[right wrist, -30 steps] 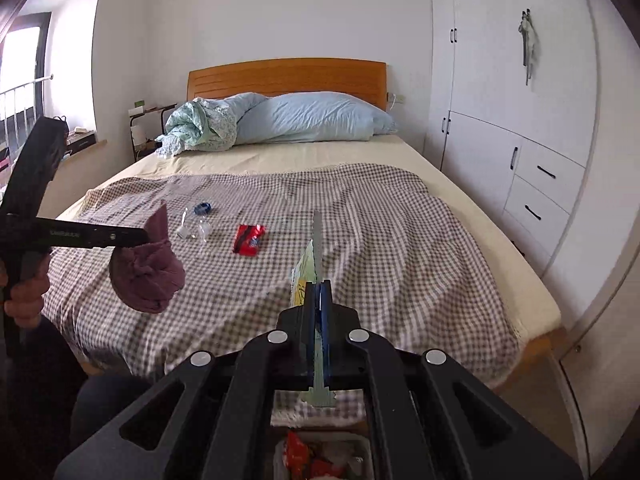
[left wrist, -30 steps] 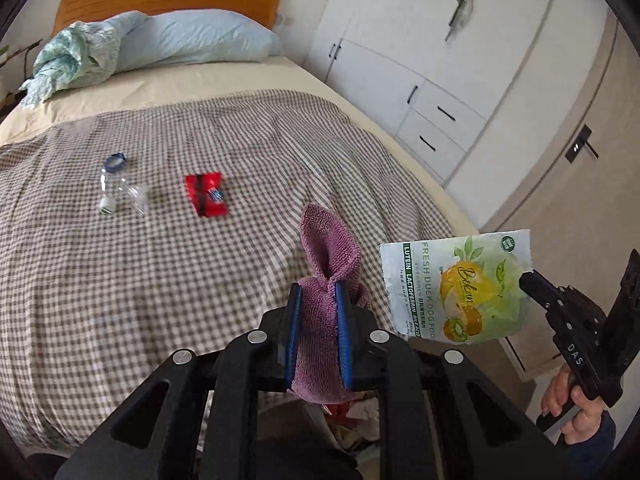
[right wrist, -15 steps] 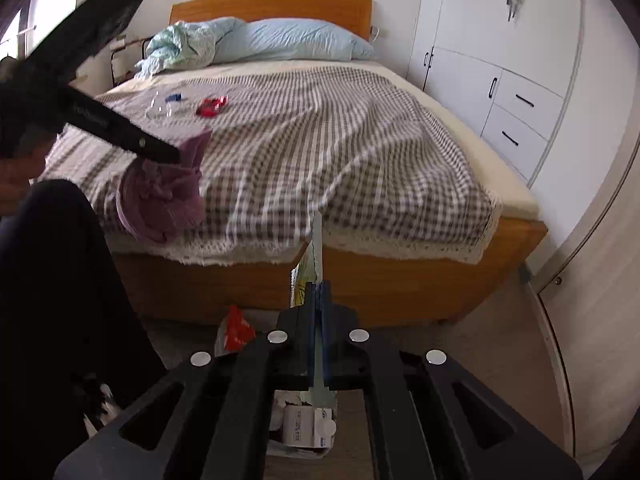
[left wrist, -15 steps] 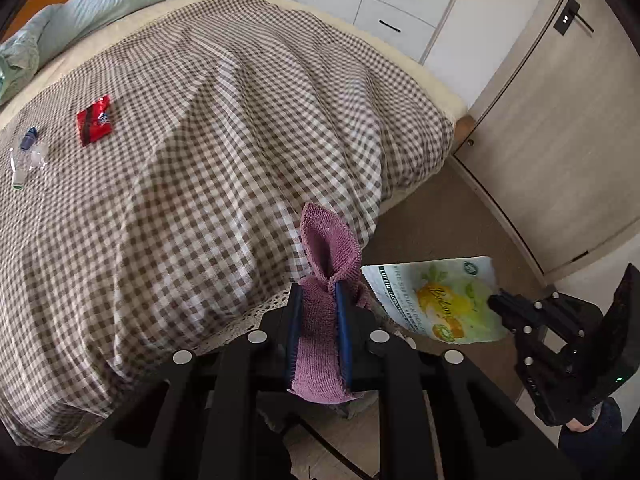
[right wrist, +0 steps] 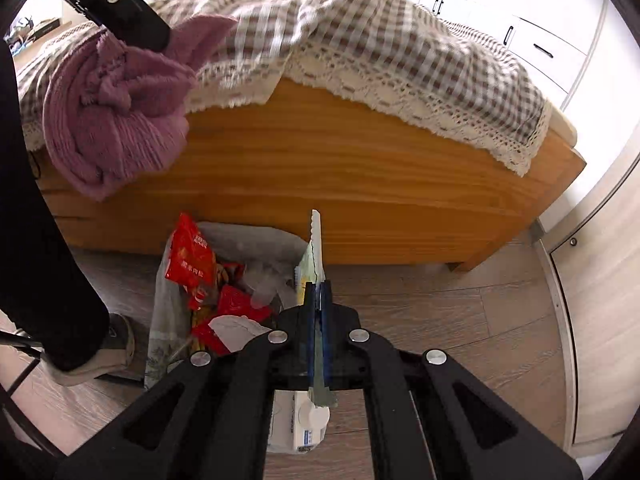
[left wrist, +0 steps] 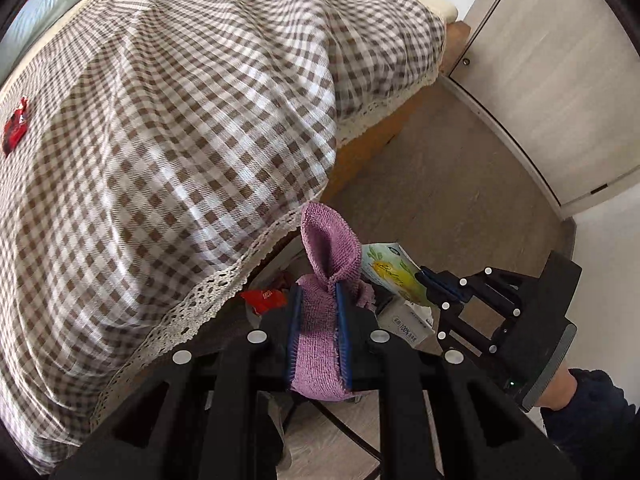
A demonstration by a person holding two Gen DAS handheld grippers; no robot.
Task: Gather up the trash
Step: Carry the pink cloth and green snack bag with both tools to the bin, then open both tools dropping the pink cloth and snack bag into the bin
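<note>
Bed and floor, with what rests on each

You have the bed (right wrist: 360, 184) with its wooden frame in front of you, covered by a brown-and-white checked blanket (left wrist: 168, 120) whose lace edging hangs over the foot board; on that blanket, far to the left in your left wrist view, lies one red wrapper (left wrist: 15, 128). Below, the wood-look floor (right wrist: 460, 320) carries a trash bin lined with a clear bag (right wrist: 168, 312), standing just beside the foot board and filled with red snack packets (right wrist: 190, 256) and crumpled white paper. A white carton (right wrist: 300, 424) lies on the floor near the bin.
</note>
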